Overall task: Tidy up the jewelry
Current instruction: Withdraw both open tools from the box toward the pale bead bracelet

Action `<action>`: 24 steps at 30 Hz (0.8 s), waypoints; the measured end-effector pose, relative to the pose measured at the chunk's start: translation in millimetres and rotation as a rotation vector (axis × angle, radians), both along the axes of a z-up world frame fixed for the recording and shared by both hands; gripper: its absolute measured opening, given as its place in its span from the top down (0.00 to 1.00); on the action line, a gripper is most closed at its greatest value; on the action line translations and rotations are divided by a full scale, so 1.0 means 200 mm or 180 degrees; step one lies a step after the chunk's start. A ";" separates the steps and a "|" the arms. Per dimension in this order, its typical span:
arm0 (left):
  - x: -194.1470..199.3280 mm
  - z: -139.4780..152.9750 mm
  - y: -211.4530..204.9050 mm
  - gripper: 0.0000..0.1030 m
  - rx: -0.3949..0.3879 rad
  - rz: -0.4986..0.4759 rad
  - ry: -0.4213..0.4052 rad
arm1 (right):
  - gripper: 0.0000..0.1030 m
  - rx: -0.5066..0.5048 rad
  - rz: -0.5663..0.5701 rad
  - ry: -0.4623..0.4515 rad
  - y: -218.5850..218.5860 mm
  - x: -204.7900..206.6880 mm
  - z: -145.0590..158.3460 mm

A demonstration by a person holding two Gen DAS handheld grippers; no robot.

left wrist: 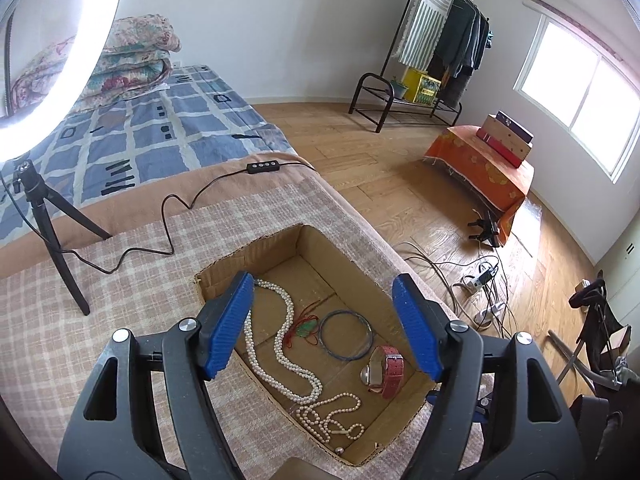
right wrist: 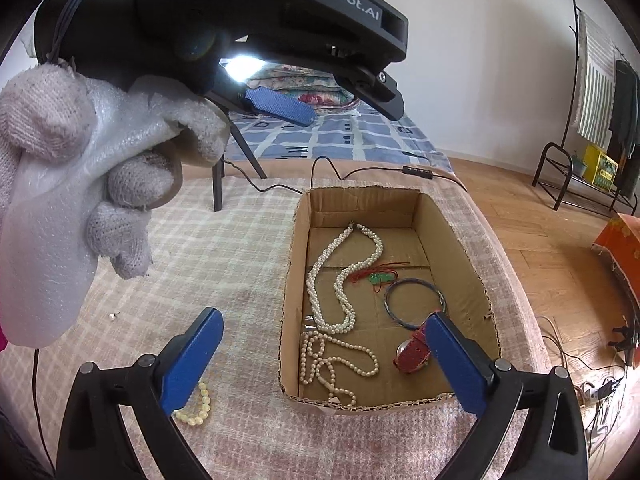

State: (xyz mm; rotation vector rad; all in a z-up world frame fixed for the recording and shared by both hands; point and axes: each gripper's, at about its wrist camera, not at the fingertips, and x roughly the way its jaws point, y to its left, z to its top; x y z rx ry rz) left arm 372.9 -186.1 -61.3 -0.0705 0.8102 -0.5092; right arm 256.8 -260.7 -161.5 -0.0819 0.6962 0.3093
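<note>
1. Both grippers hang empty over a cardboard box (right wrist: 294,280) on a checked blanket (right wrist: 224,264). The left gripper (left wrist: 324,324) has its jaws spread above the box, nothing between them. The right gripper (right wrist: 324,360) stands at its widest at the box's near edge, also holding nothing.
2. Inside the box lie a thick pearl necklace (right wrist: 340,276), a thinner pearl strand (right wrist: 340,360) at the near end, a blue bangle (right wrist: 414,302), a red watch (right wrist: 412,354) and a green pendant on red cord (right wrist: 376,276).
3. Left out: a pale bead bracelet (right wrist: 196,408) lies on the blanket outside the box's left wall, touching the right gripper's left finger (right wrist: 192,360). A tiny white piece (right wrist: 114,315), too small to identify, sits farther left.
4. Risk: the bracelet is half hidden behind that finger, so a grab could pinch blanket instead, or nudge the beads away.
5. Risk: the two pearl strands lie touching; another piece dropped on them could tangle.
6. Risk: the small piece could be overlooked or pressed into the weave.
</note>
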 end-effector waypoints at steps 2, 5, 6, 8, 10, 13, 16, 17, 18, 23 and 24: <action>-0.02 0.02 0.01 0.28 0.0011 0.0007 -0.0024 | 0.01 -0.0005 0.0006 -0.0010 0.00 -0.01 0.01; -0.04 0.05 0.03 0.28 0.0036 0.0021 -0.0059 | 0.00 -0.0016 0.0010 -0.0031 0.01 -0.02 0.03; -0.05 0.06 0.03 0.28 0.0041 0.0027 -0.0071 | 0.00 -0.0017 0.0014 -0.0036 0.02 -0.03 0.03; -0.08 0.08 0.06 0.28 0.0051 0.0038 -0.0105 | 0.00 -0.0019 0.0023 -0.0060 0.03 -0.04 0.05; -0.11 0.10 0.08 0.28 0.0077 0.0047 -0.0129 | 0.00 -0.0020 0.0043 -0.0086 0.04 -0.05 0.07; -0.16 0.13 0.16 0.28 0.0121 0.0087 -0.0148 | 0.00 0.0018 0.0072 -0.0093 0.04 -0.07 0.08; -0.21 0.16 0.27 0.28 0.0153 0.0153 -0.0188 | 0.00 0.0083 0.0089 -0.0085 0.04 -0.10 0.09; -0.23 0.17 0.31 0.28 0.0165 0.0182 -0.0201 | 0.00 0.0089 0.0097 -0.0087 0.04 -0.10 0.10; -0.25 0.18 0.35 0.28 0.0167 0.0208 -0.0209 | 0.00 0.0095 0.0112 -0.0090 0.05 -0.11 0.10; -0.34 0.21 0.56 0.28 0.0234 0.0315 -0.0254 | 0.02 0.0168 0.0204 -0.0077 0.07 -0.14 0.11; -0.36 0.21 0.60 0.28 0.0259 0.0333 -0.0261 | 0.02 0.0189 0.0246 -0.0051 0.08 -0.15 0.11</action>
